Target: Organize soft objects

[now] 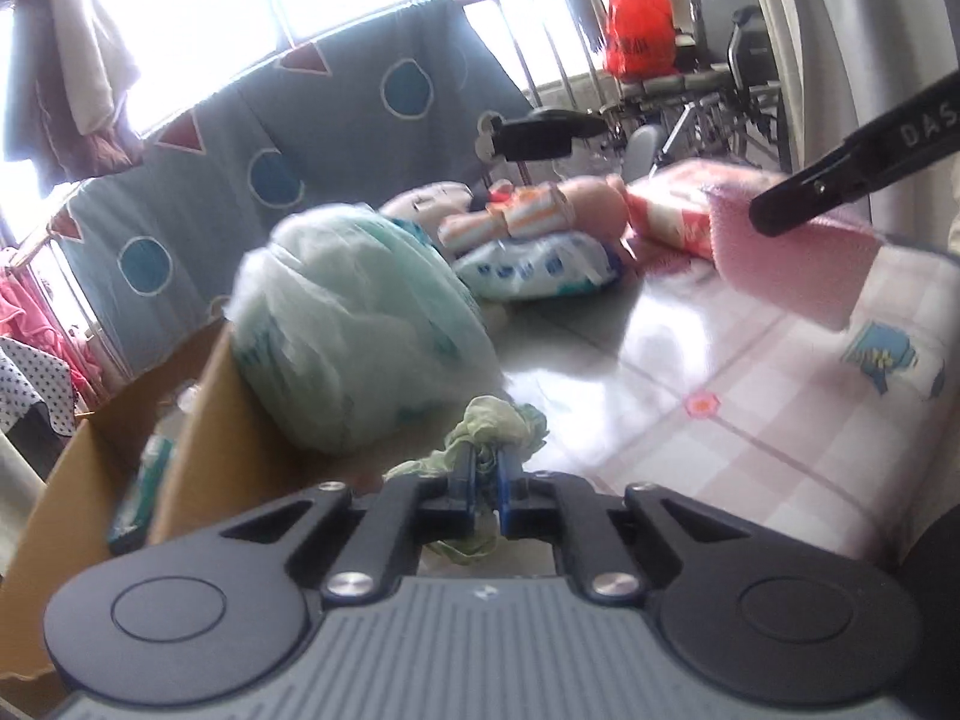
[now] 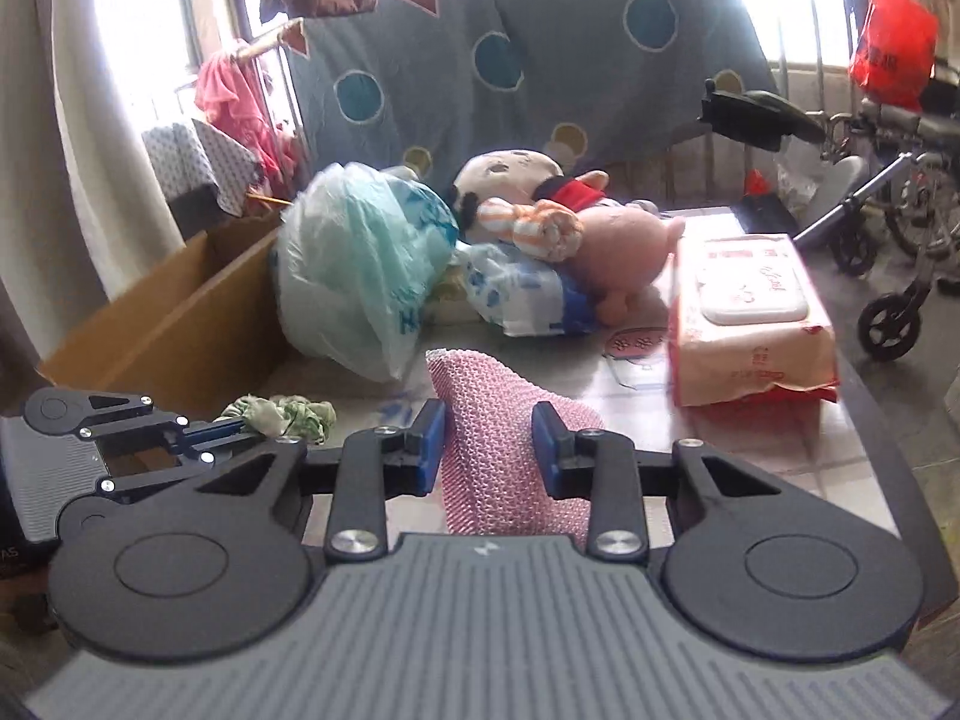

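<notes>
Far left there's an open cardboard box [image 2: 180, 306] sitting against the table edge, flaps up. Right next to it, the left gripper [image 1: 487, 468] is angled downward over the table, jaws pinched almost completely together on a crumpled pale green cloth [image 1: 498, 426]. The cloth bunches out past the blue pads [image 1: 509, 480], and a bit of it hangs below them too. In the right wrist view you can see that same gripper [image 2: 255, 423] from the side, lying low near the box corner with the green wad sticking out of its tip.

Just behind it there's a big puffy translucent plastic bag [image 2: 360, 264] with teal print, leaning against the box. Moving right, there's a pile: a plush doll [image 2: 510, 180] with a round head, an orange-striped soft toy [image 2: 540, 225], a pink plush [image 2: 624, 246] and a blue-and-white packet [image 2: 528, 294] underneath.

Then the right gripper [image 2: 489, 441], also tilted down toward the table, with its blue pads [image 2: 429, 444] set a moderate way apart and pressing both sides of a pink knitted cloth [image 2: 504, 420]. The cloth stands up between the fingers and folds back under the gripper body. From the left wrist camera that pink cloth [image 1: 792, 252] looks lifted off the checked tablecloth [image 1: 780, 420].

Furthest right sits a wet wipes pack [image 2: 753, 324] flat on the table.
</notes>
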{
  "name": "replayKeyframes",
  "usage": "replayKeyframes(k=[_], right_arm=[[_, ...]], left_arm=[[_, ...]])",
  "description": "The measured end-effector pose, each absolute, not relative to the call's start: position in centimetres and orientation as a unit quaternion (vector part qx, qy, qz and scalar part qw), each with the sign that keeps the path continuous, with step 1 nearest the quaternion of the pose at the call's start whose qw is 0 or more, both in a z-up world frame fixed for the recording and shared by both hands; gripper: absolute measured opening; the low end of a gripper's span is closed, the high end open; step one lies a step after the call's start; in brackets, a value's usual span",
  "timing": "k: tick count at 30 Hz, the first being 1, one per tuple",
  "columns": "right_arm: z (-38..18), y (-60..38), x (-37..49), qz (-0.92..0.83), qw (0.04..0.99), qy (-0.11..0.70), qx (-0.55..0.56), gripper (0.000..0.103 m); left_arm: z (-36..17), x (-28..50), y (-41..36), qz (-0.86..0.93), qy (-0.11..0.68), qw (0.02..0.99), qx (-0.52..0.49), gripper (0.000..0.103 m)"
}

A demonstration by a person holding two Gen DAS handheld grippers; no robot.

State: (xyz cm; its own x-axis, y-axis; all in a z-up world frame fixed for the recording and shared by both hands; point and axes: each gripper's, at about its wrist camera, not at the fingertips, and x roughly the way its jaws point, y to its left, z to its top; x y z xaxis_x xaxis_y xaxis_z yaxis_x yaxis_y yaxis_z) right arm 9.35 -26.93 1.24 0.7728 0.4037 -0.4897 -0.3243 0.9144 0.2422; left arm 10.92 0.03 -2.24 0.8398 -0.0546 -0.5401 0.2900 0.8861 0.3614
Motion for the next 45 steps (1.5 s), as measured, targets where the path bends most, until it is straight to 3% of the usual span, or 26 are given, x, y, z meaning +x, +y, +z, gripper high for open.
replayKeyframes(k=[13,22,25,31,34,38,45], right_arm=[[8.7,-17.7,12.9,0.336,0.891,0.246,0.182,0.03],[12.3,-1.0,21.5,0.404,0.839,0.296,0.211,0.031],[11.3,6.2,24.1,0.412,0.837,0.317,0.168,0.031],[4.3,18.9,30.1,0.357,0.811,0.453,0.102,0.032],[2.3,22.4,31.4,0.33,0.816,0.467,0.088,0.04],[0.4,24.6,32.1,0.33,0.794,0.498,0.11,0.081],[1.3,22.4,31.3,0.343,0.804,0.479,0.08,0.081]], left_arm=[[9.9,7.8,9.8,-0.022,0.217,0.962,0.163,0.008],[10.4,13.6,22.5,0.077,0.285,0.944,0.148,0.008],[9.4,16.2,25.4,0.106,0.302,0.933,0.165,0.008],[8.6,18.1,30.9,0.126,0.338,0.928,0.092,0.008],[8.5,18.3,32.0,0.136,0.337,0.927,0.091,0.009],[8.2,18.6,32.5,0.134,0.343,0.925,0.091,0.009],[8.7,17.9,33.2,0.135,0.343,0.927,0.075,0.009]])
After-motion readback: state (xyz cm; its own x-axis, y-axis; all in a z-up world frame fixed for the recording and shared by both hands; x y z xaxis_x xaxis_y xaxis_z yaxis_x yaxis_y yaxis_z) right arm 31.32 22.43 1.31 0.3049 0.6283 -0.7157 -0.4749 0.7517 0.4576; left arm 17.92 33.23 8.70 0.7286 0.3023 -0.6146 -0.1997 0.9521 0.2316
